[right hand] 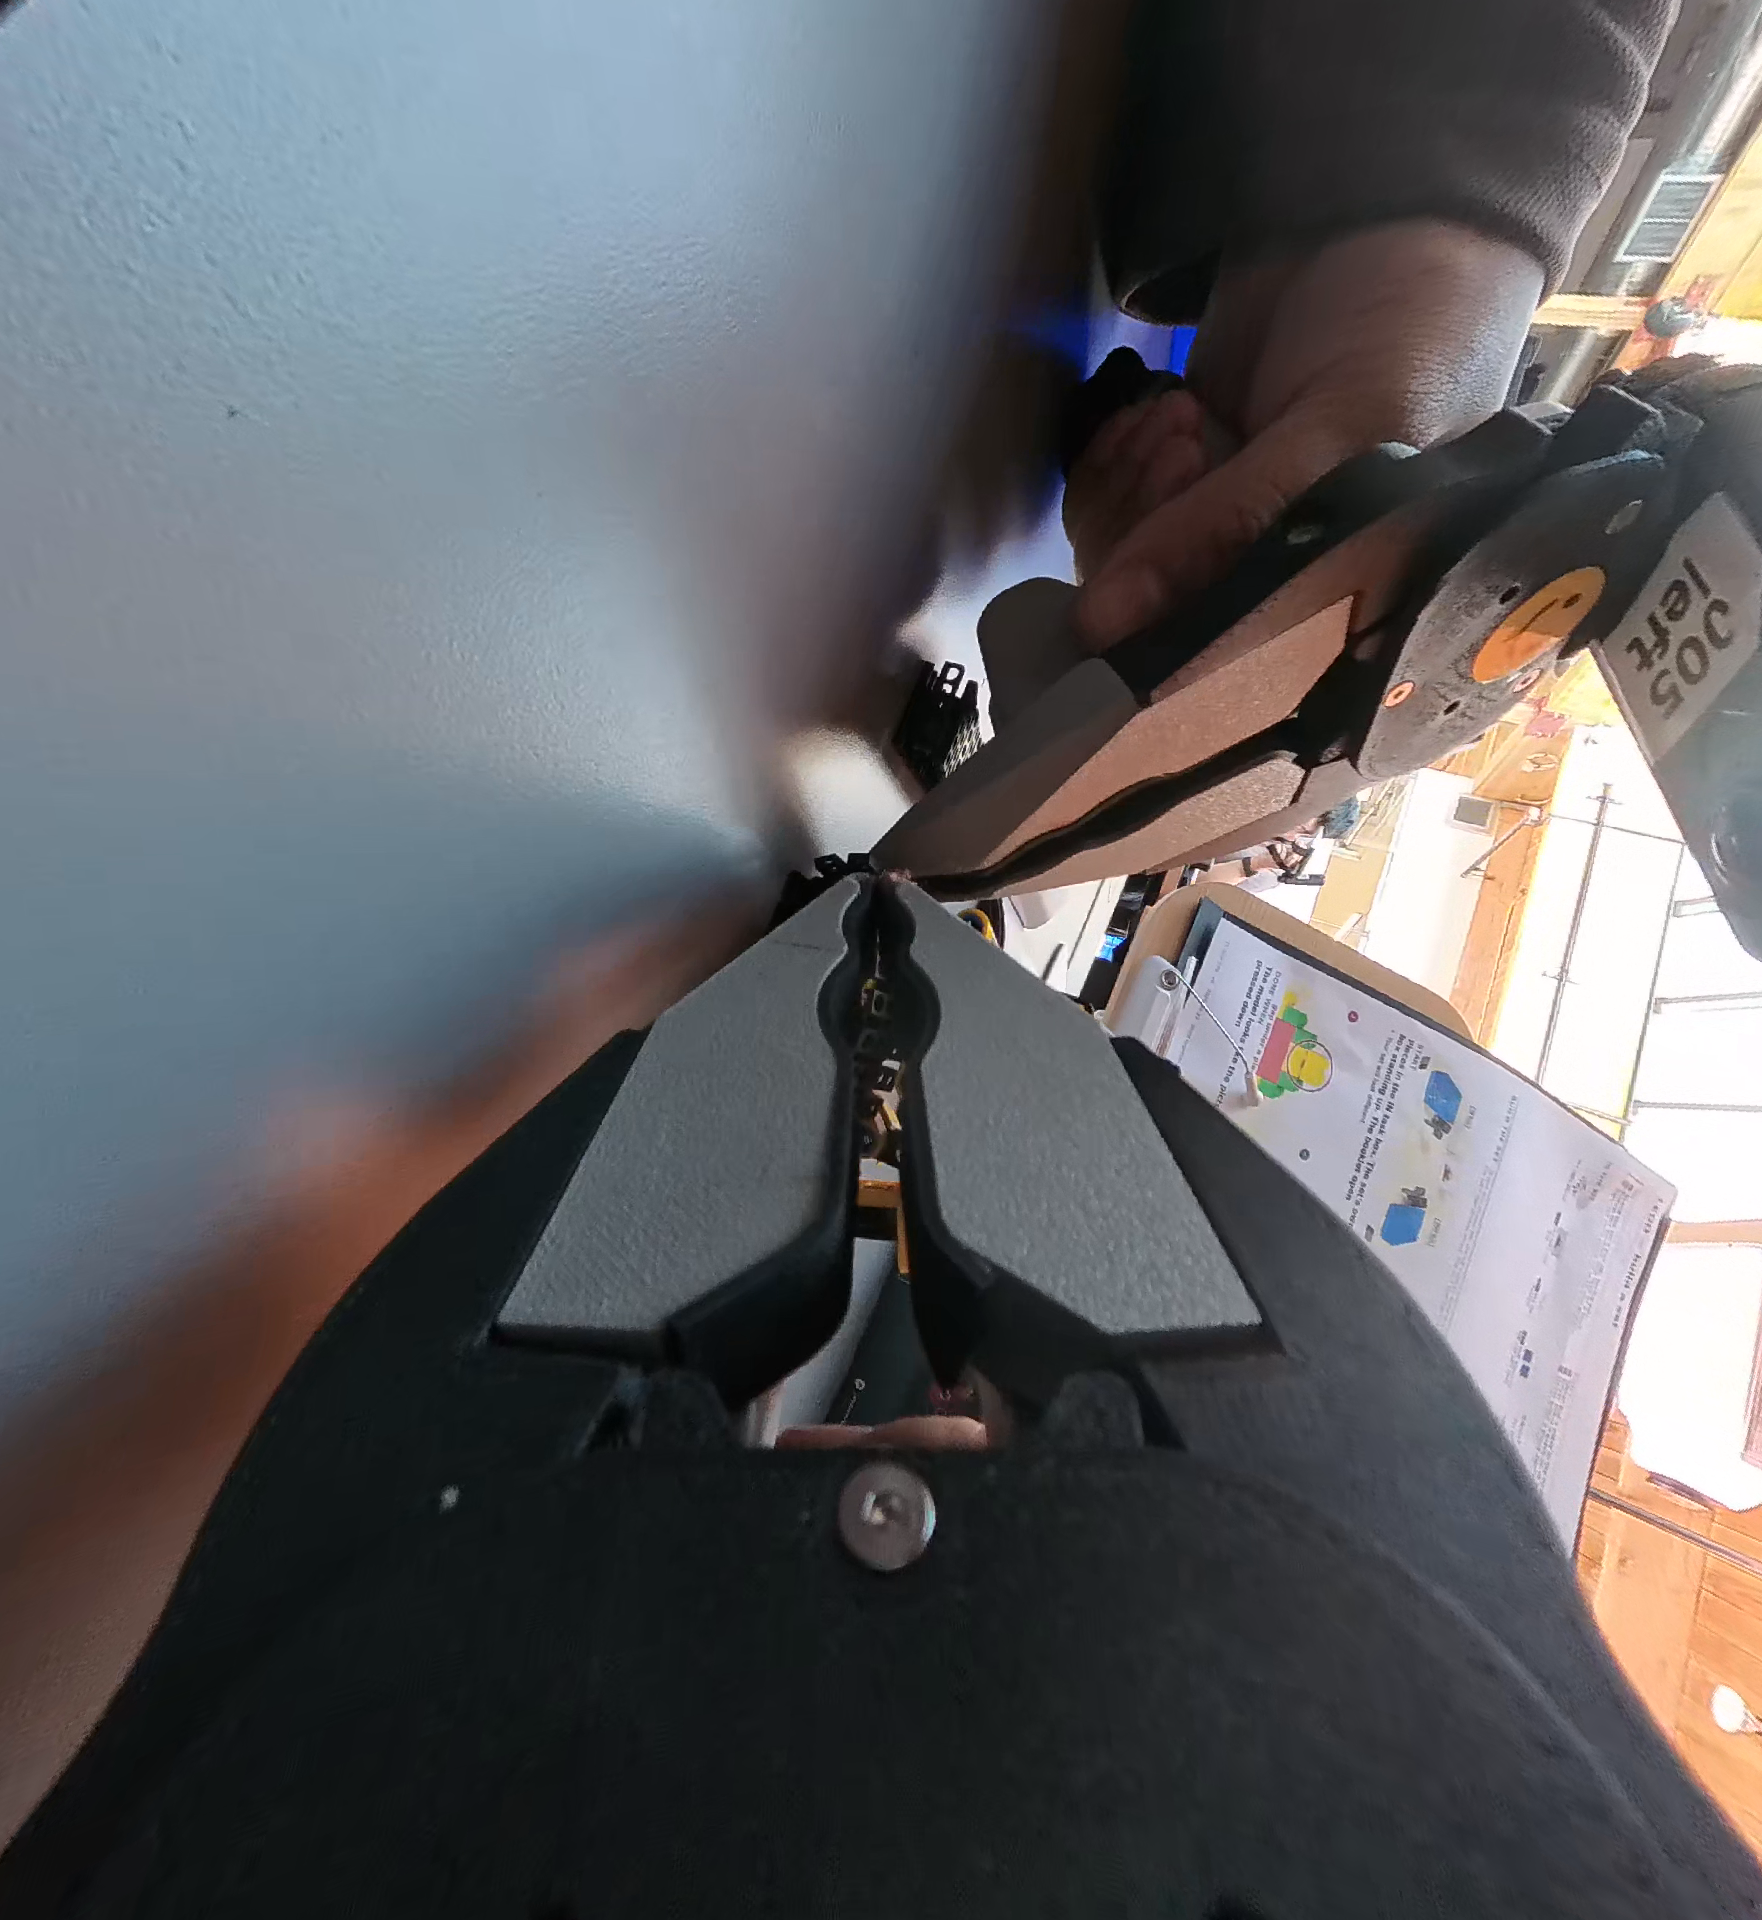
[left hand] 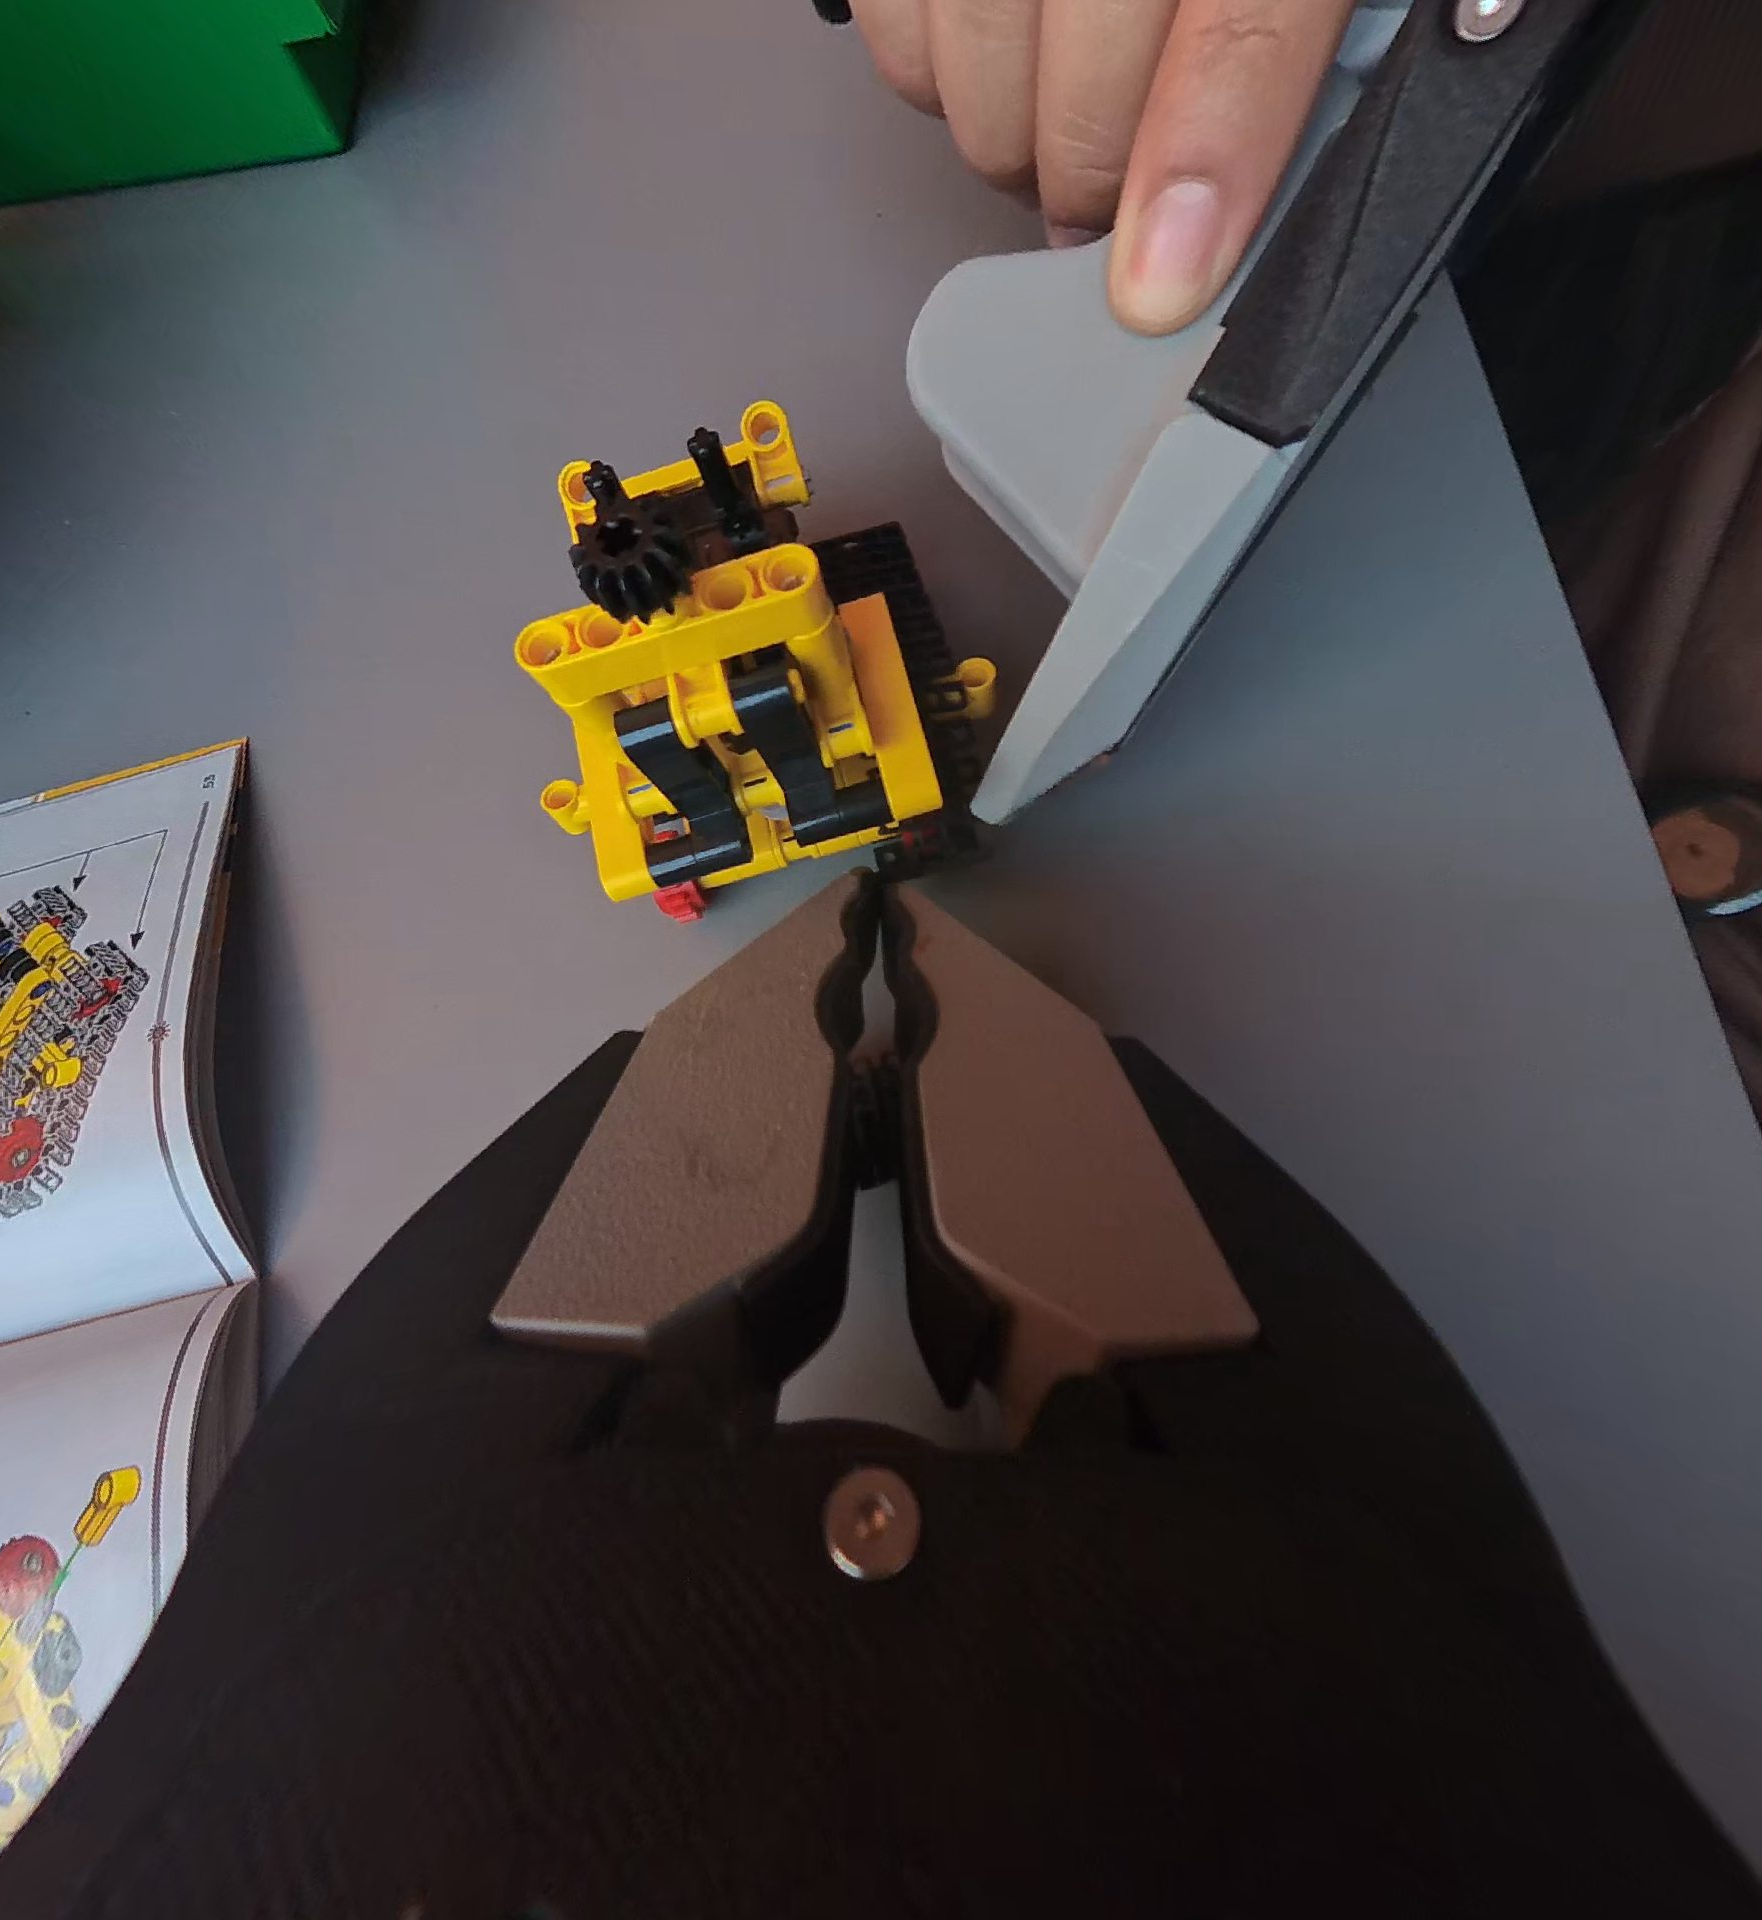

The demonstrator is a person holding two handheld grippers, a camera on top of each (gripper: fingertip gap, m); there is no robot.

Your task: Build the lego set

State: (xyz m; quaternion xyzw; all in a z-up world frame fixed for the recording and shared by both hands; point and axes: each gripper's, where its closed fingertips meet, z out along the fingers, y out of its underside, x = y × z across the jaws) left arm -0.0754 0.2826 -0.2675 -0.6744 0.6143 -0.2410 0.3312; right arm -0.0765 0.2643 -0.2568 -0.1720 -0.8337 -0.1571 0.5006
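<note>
Both grippers pinched on black track (left hand: 924, 665) of yellow lego model (left hand: 731, 707): left gripper (left hand: 879, 883), right gripper (right hand: 879, 883) (booklet (left hand: 56, 1039) beside).

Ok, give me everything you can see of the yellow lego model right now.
The lego model stands on the grey table, a plastic build of yellow holed beams. A black gear and black axle pins sit on top, two black curved links run down its near face, a black track wraps its right side, and a red piece shows at its base. The left claw, shut, pinches the track's lower corner. The right claw tip meets the same side. An open instruction booklet lies apart, to its left.
</note>
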